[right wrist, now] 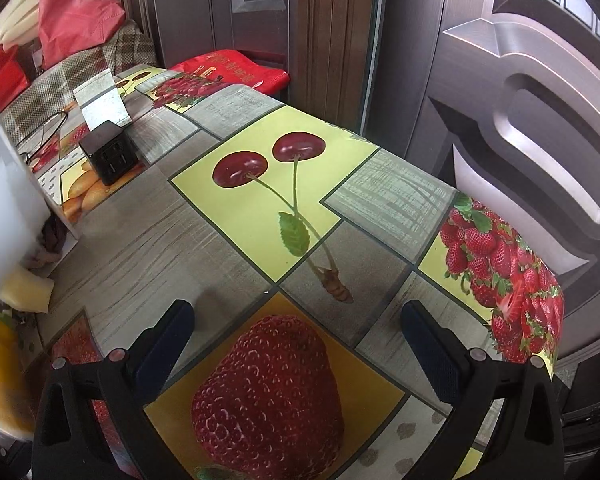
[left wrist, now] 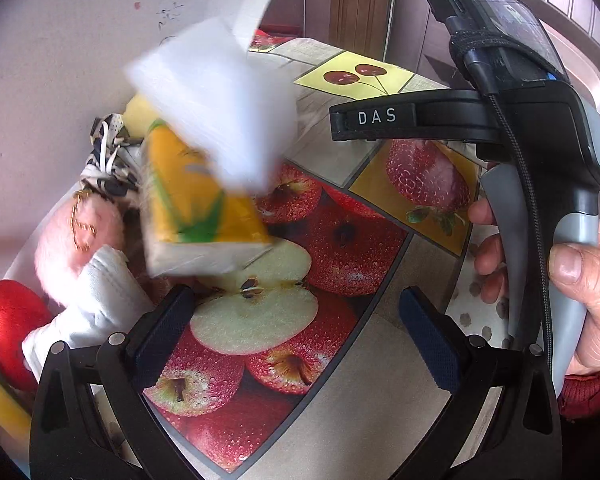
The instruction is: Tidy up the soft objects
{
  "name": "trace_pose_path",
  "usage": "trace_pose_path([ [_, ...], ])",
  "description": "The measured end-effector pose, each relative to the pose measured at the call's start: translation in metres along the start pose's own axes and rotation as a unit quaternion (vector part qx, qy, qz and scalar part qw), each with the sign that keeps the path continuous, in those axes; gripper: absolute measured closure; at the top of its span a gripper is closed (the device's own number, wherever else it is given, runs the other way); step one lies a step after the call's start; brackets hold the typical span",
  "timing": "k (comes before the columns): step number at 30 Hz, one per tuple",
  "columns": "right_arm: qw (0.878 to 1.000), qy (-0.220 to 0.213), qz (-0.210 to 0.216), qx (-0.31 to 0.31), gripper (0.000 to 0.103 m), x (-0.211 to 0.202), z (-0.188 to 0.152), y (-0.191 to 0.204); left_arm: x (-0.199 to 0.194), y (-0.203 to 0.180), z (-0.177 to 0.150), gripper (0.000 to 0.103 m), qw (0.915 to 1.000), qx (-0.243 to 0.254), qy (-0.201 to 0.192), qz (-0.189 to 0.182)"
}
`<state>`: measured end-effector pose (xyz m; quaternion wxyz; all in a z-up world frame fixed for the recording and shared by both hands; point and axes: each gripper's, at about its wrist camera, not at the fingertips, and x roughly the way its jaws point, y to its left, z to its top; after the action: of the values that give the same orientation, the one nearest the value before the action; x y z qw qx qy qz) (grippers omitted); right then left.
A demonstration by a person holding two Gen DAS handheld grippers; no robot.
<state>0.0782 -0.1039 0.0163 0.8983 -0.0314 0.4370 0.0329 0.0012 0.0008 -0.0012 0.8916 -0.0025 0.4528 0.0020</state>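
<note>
Your left gripper [left wrist: 296, 320] sits nearest the lens, its two dark-padded fingers [left wrist: 162, 328] spread wide apart over the halved-apple print on the tablecloth [left wrist: 340, 240], with nothing between them. Just beyond the left finger, a yellow-and-green tissue pack [left wrist: 196, 200] shows blurred and tilted, one corner over the apple print; you cannot tell whether it rests on the cloth. A blurred white sheet or packet [left wrist: 220, 108] overlaps its upper end. To the left of the pack the soft things crowd against the pale wall: a white sock [left wrist: 100, 300] touching a pink fluffy toy [left wrist: 64, 240] with a gold chain, a red plush piece [left wrist: 12, 320] at the frame edge, and a black-and-white patterned item [left wrist: 108, 152] further back. On the right, your right hand [left wrist: 588, 292] grips the grey handle of the other tool. Your right gripper [right wrist: 298, 336] likewise stands with its jaws apart and empty, over the big strawberry print, with the cherry print ahead. A small black cube [right wrist: 108, 156] and a folded card [right wrist: 100, 100] sit far left on the table.
</note>
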Motion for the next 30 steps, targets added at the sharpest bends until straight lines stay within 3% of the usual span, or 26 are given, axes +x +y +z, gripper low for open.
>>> trace_pose_path([
  [30,1.000,-0.001,0.000,-0.001,0.000,-0.0003,0.0002,0.0038,-0.0011,-0.0009,-0.0007,0.001,1.0000,0.000,0.000,0.000],
])
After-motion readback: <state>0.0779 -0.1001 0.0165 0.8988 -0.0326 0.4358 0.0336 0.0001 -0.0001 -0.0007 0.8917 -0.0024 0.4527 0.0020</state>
